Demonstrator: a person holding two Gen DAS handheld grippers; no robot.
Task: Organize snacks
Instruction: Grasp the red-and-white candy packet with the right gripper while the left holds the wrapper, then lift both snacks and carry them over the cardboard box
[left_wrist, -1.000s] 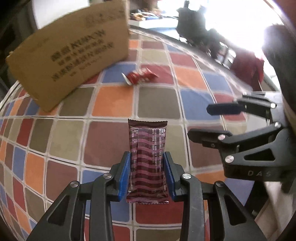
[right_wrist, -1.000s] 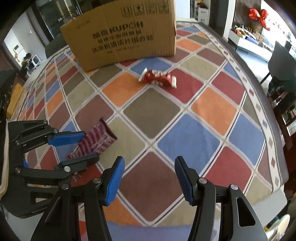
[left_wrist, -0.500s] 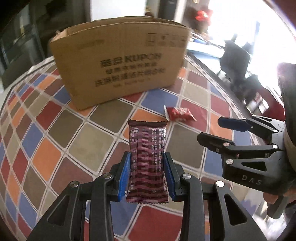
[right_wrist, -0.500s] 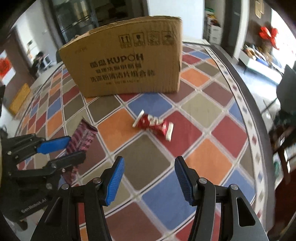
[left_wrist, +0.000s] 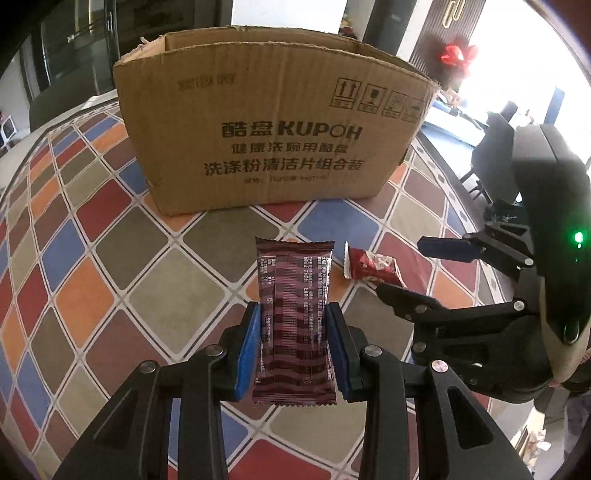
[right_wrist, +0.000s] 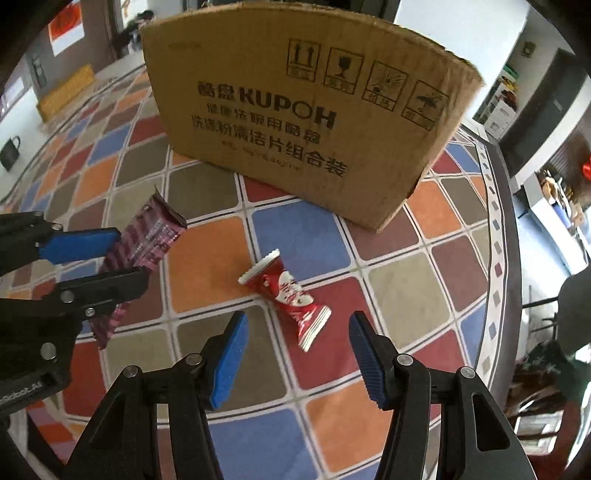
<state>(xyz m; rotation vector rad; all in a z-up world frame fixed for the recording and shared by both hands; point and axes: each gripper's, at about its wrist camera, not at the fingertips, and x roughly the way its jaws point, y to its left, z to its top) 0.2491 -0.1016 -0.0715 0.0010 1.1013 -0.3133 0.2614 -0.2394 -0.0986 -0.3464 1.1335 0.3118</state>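
My left gripper (left_wrist: 293, 326) is shut on a maroon striped snack bar (left_wrist: 293, 314) and holds it above the table, facing the open cardboard box (left_wrist: 273, 136). The same bar (right_wrist: 147, 240) and left gripper (right_wrist: 107, 258) show at the left of the right wrist view. A red snack packet (right_wrist: 288, 295) lies on the chequered tablecloth in front of the box (right_wrist: 306, 122). My right gripper (right_wrist: 299, 336) is open just short of the red packet, jaws on either side of its near end. In the left wrist view the red packet (left_wrist: 373, 267) lies beside the right gripper (left_wrist: 413, 266).
The table wears a multicoloured diamond-pattern cloth (left_wrist: 74, 258) with a bordered edge at the right (right_wrist: 498, 236). Dark chairs (left_wrist: 495, 155) stand beyond the table's right side. The box stands at the far middle of the table.
Both grippers have moved forward toward the box, which now looms larger. The right gripper has closed in on the red packet. The left keeps its hold on the maroon bar.
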